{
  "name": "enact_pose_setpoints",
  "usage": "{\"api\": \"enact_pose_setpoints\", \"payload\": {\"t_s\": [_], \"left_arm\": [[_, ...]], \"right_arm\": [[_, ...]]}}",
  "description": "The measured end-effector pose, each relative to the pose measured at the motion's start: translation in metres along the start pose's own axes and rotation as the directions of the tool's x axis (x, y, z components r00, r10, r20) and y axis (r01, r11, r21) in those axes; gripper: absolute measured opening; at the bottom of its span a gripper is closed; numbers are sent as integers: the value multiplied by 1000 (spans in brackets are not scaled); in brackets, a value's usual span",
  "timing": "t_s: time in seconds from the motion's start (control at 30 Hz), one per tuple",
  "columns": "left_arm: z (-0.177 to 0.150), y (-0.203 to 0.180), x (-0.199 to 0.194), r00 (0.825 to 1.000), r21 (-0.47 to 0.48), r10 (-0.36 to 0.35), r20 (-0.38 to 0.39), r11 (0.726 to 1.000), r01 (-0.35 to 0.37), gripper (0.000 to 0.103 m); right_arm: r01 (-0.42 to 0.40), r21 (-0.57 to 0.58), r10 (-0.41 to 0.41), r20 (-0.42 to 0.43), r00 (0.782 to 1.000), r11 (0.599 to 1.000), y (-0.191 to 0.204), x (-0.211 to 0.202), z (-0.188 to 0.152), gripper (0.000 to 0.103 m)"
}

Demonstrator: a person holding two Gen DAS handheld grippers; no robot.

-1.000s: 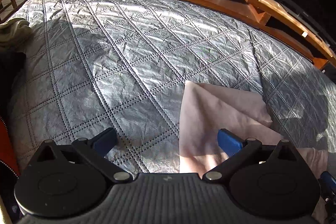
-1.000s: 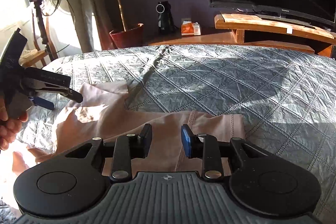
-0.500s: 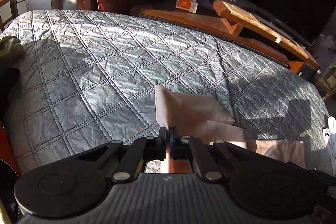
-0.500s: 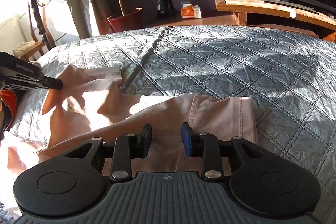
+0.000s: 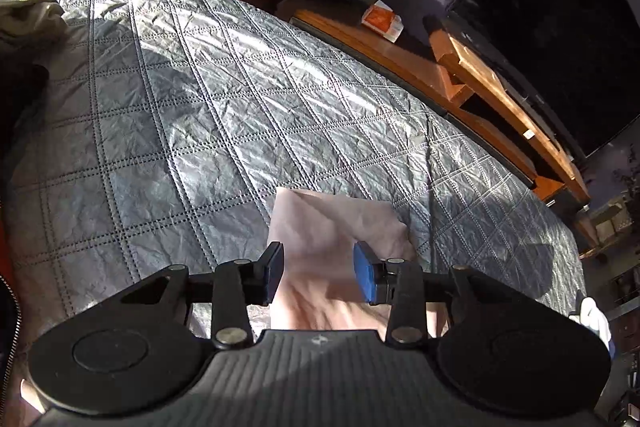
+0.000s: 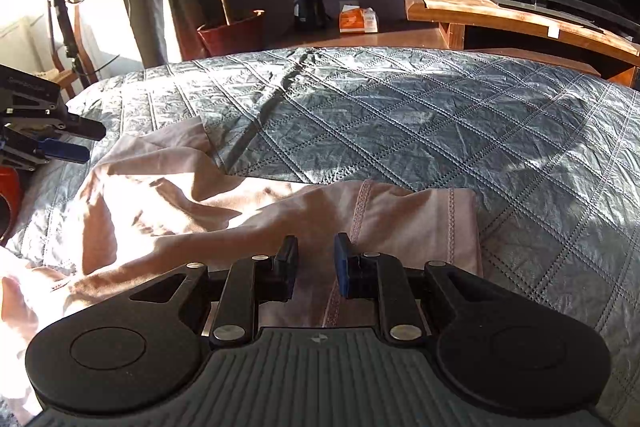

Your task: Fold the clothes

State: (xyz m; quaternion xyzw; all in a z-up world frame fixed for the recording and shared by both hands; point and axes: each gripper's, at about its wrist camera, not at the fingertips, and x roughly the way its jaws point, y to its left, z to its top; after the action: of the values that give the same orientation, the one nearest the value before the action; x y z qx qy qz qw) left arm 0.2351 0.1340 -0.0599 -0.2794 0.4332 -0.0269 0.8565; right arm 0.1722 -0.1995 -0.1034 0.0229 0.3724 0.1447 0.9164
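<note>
Now the pink garment (image 6: 248,211) is lying crumpled on the grey quilted bedspread (image 6: 420,131), with one stitched, folded end toward the right and a loose corner toward the left. Left gripper (image 5: 319,271) is hovering over that corner; its jaws are opening, the cloth is showing in the gap between them, and the pads are not pressing it. Right gripper (image 6: 316,264) is sitting above the stitched end; its jaws are closing, still apart, gripping nothing.
</note>
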Motion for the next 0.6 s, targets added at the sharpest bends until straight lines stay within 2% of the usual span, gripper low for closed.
{"api": "enact_pose_setpoints", "payload": {"t_s": [0.03, 0.1, 0.13, 0.2, 0.27, 0.4, 0.47, 0.5, 0.6], "left_arm": [[-1, 1, 5, 1000, -7, -14, -9, 1000, 14, 47], [-2, -1, 10, 1000, 16, 10, -11, 1000, -10, 56], [-1, -1, 10, 1000, 11, 23, -11, 1000, -23, 64], [3, 5, 4, 997, -29, 77, 23, 997, -77, 68], [9, 14, -2, 995, -72, 86, 46, 994, -82, 73], [10, 25, 9, 1000, -141, 9, -21, 990, -12, 75], [7, 20, 17, 999, -134, -8, -41, 991, 3, 75], [6, 16, 20, 999, -125, -14, -48, 992, 8, 83], [3, 6, 32, 997, -98, -30, -70, 995, 23, 92]], "right_arm": [[-2, 1, 2, -1, 1000, 1000, 0, 0, 0, 24], [-5, 2, 5, -2, 1000, 1000, -1, 0, 0, 24], [-6, 3, 6, -3, 1000, 1000, -1, 0, 0, 24], [-11, 4, 11, -4, 1000, 1000, -1, 0, 1, 28], [-9, -6, 9, -6, 1000, 1000, 1, 1, 1, 29], [-12, -3, 12, -7, 1000, 1000, 1, 1, 1, 29], [-13, -1, 13, -6, 1000, 1000, 1, 1, 1, 29], [-13, -1, 13, -6, 1000, 1000, 1, 1, 1, 29], [-14, 0, 14, -6, 1000, 1000, 1, 1, 1, 29]]}}
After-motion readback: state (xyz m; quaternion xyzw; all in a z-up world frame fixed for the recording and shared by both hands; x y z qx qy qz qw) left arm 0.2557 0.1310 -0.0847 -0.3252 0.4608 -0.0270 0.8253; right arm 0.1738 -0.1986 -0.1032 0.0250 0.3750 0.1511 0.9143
